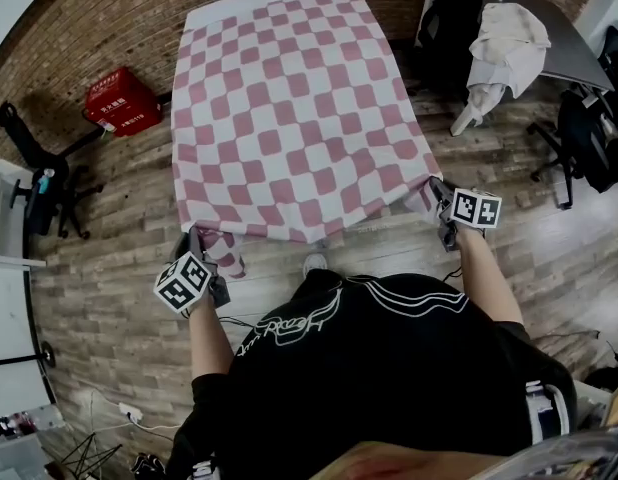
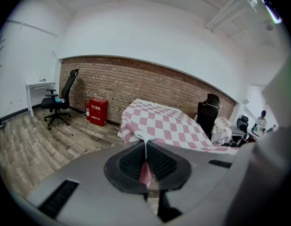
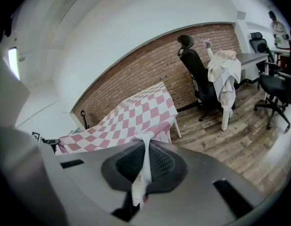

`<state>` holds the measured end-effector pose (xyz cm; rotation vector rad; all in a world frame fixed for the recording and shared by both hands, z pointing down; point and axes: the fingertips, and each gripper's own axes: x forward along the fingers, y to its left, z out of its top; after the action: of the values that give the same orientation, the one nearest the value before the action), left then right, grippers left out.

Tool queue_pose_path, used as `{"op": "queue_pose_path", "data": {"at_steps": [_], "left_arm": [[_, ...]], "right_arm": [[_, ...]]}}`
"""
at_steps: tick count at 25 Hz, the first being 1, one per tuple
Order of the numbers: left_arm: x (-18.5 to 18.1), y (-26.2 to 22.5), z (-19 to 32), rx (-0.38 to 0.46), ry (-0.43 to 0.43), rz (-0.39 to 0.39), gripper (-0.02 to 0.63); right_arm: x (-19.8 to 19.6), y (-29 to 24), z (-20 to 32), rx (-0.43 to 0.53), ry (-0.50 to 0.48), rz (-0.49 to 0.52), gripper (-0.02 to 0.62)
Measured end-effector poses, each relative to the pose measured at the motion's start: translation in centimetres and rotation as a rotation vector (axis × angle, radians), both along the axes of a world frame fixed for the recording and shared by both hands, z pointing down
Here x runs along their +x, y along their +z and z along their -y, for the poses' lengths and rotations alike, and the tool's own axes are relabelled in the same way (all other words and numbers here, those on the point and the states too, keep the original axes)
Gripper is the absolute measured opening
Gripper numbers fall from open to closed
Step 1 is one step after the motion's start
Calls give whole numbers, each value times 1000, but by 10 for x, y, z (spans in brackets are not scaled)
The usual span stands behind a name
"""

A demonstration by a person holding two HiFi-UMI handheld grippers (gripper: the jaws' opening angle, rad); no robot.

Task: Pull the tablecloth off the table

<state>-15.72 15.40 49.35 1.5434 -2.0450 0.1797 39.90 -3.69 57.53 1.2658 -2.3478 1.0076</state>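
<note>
The pale wood-plank floor (image 1: 109, 268) ran up to a red-brown brick wall (image 1: 99, 18). Against that wall stood a table, covered by the pink-and-white checked fabric tablecloth (image 1: 299, 118). The cloth lay spread flat over the top, its near edge hanging over the side closest to the person in the black printed shirt (image 1: 379, 368). A black office chair draped with a cream garment (image 1: 504, 48) stood to the right of the table, and another black swivel chair (image 1: 39, 168) stood well to the left. A red plastic box (image 1: 121, 100) sat on the floor by the wall.

The left gripper (image 1: 197, 240) was clamped on the cloth's near left corner, with a fold of fabric pinched between its closed jaws. The right gripper (image 1: 439, 196) was likewise closed on the near right corner, a white strip of cloth pressed between its pads.
</note>
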Motion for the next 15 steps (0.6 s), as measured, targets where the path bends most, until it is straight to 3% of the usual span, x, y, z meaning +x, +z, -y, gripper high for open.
{"op": "queue_pose_path", "data": {"at_steps": [15], "left_arm": [[0, 3, 1, -38, 37, 4, 8]], "right_arm": [[-2, 3, -10, -29, 17, 15, -3]]}}
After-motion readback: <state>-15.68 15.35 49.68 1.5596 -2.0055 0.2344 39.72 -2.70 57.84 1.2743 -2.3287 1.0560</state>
